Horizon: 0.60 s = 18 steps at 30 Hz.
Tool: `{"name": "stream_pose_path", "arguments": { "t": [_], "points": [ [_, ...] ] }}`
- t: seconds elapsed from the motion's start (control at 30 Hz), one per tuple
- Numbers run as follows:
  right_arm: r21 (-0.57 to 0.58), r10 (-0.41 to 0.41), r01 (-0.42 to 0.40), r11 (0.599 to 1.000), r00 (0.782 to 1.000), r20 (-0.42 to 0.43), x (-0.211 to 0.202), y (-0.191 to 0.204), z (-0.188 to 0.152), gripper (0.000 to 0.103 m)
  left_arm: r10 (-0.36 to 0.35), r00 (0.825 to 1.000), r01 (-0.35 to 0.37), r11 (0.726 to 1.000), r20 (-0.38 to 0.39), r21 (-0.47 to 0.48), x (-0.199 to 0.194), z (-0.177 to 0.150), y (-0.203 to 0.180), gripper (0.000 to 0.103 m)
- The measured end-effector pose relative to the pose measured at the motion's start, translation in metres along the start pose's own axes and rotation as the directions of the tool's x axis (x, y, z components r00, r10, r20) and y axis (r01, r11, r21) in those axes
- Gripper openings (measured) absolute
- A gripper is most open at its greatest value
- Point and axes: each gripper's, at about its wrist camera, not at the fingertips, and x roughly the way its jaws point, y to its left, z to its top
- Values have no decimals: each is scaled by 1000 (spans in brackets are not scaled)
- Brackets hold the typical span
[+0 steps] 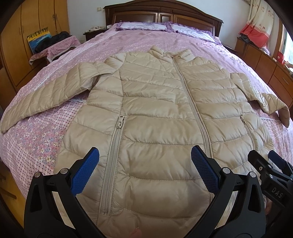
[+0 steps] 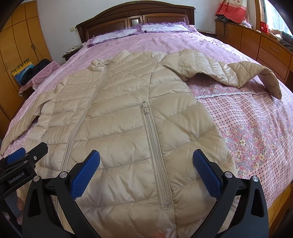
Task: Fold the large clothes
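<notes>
— Nearest the lens: left gripper [image 1: 144, 164], black arms with blue textured pads, spread wide, nothing between them. Hovering over the hem end of the beige quilted puffer jacket [image 1: 161, 109].

— Same on the other side. Right gripper [image 2: 146, 164] gaping too, clasping nothing, above the jacket's lower right panel, straddling the beige pocket zipper [image 2: 157, 155].

— Laid front-up on the pink floral bedspread [image 2: 256, 128], zipped along the centre, collar pointing toward the dark wooden headboard [image 1: 164, 14].

— Left sleeve [image 1: 44, 98] stretched out flat toward the bed's edge. Right sleeve [image 2: 219, 71] out sideways, bent, cuff drooping over the bed's side.

— Hem bunched slightly near both tools; cannot tell whether touching the fabric.

— Beyond the collar, two white-and-purple ruffled pillows [image 1: 146, 25] against the headboard.

— Orange wooden wardrobe [image 1: 27, 36] off to the left, low wooden drawer unit [image 2: 265, 49] to the right, beside the bed.
</notes>
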Motion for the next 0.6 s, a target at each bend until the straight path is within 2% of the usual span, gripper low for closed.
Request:
{"name": "stream_pose_path", "arguments": {
  "t": [0.6],
  "points": [
    [1, -1, 1, 1000, 1000, 0, 0, 1, -1, 98, -1, 1000, 1, 1000, 1, 2, -1, 0, -1, 100]
  ]
}}
